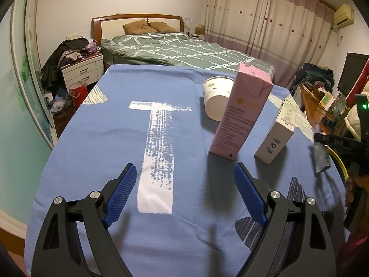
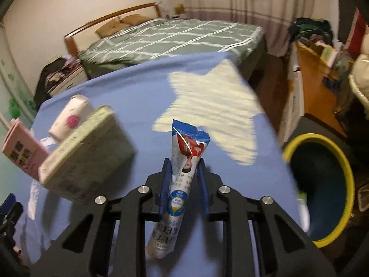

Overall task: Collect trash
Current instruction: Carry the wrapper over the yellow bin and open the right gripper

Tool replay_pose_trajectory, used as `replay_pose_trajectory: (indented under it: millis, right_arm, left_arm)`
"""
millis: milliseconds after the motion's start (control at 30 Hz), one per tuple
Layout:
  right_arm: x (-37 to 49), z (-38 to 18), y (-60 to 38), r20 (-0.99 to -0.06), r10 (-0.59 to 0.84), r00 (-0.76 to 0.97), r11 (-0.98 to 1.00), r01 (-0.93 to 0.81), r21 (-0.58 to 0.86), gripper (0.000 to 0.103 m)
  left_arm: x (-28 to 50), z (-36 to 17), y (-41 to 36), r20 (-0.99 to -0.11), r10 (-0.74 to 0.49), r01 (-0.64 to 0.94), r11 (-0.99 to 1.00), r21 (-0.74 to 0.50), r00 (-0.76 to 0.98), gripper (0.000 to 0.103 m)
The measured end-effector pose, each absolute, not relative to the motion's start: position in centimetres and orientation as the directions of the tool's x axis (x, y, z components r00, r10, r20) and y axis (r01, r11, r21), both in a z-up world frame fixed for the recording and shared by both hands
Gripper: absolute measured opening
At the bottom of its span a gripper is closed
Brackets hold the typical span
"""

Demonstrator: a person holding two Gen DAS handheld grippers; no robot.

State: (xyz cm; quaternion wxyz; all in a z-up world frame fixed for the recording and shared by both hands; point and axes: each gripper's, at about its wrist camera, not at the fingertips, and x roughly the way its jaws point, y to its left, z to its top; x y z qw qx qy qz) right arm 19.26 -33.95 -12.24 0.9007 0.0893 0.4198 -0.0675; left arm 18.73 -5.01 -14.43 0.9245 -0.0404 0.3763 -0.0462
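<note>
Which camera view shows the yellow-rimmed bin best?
The right wrist view: the bin shows its whole yellow rim and dark inside, beside the table. The left wrist view shows only a sliver of the yellow rim behind the right tool.

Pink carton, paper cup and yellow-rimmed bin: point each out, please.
pink carton [image 1: 242, 113], left wrist view, on its front face.
paper cup [image 1: 215, 99], left wrist view, on its side wall.
yellow-rimmed bin [image 2: 346, 168], right wrist view, on its rim.

A home bedroom: a wooden-headboard bed [image 1: 175, 46] with a green checked quilt and two pillows [image 1: 147, 27], a white nightstand [image 1: 83, 70] heaped with clothes, floor-length curtains [image 1: 265, 23], and a wall air conditioner [image 1: 343, 15] near the ceiling
</note>
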Motion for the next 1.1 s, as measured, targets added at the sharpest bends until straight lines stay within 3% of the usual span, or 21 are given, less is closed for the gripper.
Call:
replay_pose_trajectory:
  millis: [367, 633, 667, 733, 767, 1100]
  right_arm:
    - [16.4, -12.6, -46.7, -0.774, -0.283, 0.566, 0.864, 0.5, 0.05, 0.022]
    - [14.7, -14.0, -52.2, -0.793, -0.359, 0.493, 0.793, 0.608, 0.019, 0.024]
    - [14.6, -14.1, -52.4, -0.793, -0.36, 0.491, 0.791, 0.612, 0.02, 0.026]
    - [14.1, -14.2, -52.7, -0.788, -0.366, 0.495, 0.786, 0.617, 0.023, 0.045]
    - [13.8, -14.1, -52.5, -0.782, -0.369, 0.502, 0.787, 0.616, 0.024, 0.048]
    - [11.8, -13.3, -49.8, -0.753, -0.322, 0.574, 0.84, 0.54, 0.053, 0.052]
  left_arm:
    - [18.7, -14.6, -6.2, -0.695, -0.127, 0.076, 0.992, -0.104, 0.708, 0.085]
    - [18.7, -14.3, -7.2, -0.693, -0.141, 0.101, 0.99, -0.098, 0.708, 0.085]
    - [18.6, -14.3, -7.3, -0.692, -0.145, 0.105, 0.989, -0.099, 0.707, 0.085]
    - [18.7, -14.2, -7.7, -0.693, -0.153, 0.116, 0.988, -0.1, 0.704, 0.085]
    - [18.7, -14.2, -8.0, -0.694, -0.159, 0.123, 0.987, -0.101, 0.702, 0.085]
    - [18.0, -14.0, -12.5, -0.698, -0.261, 0.262, 0.959, -0.109, 0.667, 0.085]
